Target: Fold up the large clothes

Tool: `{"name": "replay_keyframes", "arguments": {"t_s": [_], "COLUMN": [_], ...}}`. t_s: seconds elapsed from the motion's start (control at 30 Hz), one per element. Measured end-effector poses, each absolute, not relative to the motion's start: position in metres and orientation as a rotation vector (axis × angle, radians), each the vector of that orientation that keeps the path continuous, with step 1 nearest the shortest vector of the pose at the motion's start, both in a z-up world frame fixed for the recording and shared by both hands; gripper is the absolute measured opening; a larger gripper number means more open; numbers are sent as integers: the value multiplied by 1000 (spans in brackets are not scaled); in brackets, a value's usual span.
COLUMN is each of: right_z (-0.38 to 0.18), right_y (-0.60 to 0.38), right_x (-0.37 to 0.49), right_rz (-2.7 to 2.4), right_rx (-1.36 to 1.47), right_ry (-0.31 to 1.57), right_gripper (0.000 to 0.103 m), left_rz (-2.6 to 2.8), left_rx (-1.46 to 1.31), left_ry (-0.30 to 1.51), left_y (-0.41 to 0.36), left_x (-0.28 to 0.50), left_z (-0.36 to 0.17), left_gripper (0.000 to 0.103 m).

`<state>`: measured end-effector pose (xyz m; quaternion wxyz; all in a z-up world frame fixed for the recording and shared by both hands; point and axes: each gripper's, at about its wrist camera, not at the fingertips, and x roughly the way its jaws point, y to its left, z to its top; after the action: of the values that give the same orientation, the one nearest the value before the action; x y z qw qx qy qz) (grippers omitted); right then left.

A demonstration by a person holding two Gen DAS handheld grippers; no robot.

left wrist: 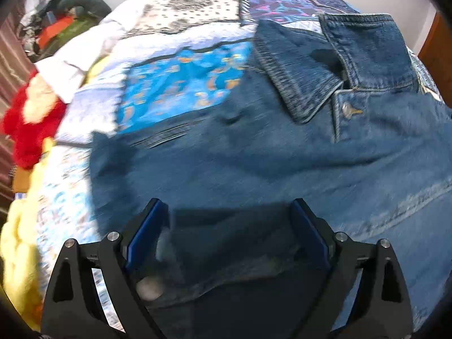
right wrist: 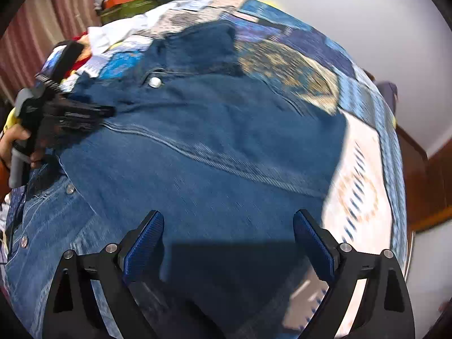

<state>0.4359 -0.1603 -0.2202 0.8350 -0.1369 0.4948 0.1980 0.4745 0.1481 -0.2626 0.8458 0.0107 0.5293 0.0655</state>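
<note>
**Denim Jacket Spread on the Bed, Both Grippers Released**

A patchwork quilt (left wrist: 180,11) covered the bed, and the denim jacket (left wrist: 282,155) lay front-up across it, collar (left wrist: 299,79) toward the far edge, apparently flattened for folding. Clothes (left wrist: 59,25) were heaped at the far left corner. The left hand-held gripper (left wrist: 228,226) and right hand-held gripper (right wrist: 228,234) hung over the denim, jaws wide, holding nothing, likely poised for a fresh hold.
</note>
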Motion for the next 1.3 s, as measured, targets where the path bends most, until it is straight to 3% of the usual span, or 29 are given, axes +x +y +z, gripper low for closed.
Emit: {"name": "replay_keyframes", "arguments": {"t_s": [0.3,0.53,0.77,1.0,1.3], "right_z": [-196,-139,-107,-123,-189], "right_y": [-225,-232,-225,-231,-249], "right_x": [415,377,332,299,269], "right_rz": [327,320,350,381,356], "right_rx": [-34,-5,-10,35,206], "right_ry": [1107,972,884,935,1137], "right_gripper": [93,93,94,94,94], "left_rz": [112,89,58,41,91], "left_rx": [62,20,15,-46,-382], "left_ry": [1000,854,793,855,1171], "left_y": [164,175,183,203,240], "left_x": [394,334,279,237,206], "left_z": [-197,-129,-97,-125,-249], "left_gripper": [91,92,95,97,97]}}
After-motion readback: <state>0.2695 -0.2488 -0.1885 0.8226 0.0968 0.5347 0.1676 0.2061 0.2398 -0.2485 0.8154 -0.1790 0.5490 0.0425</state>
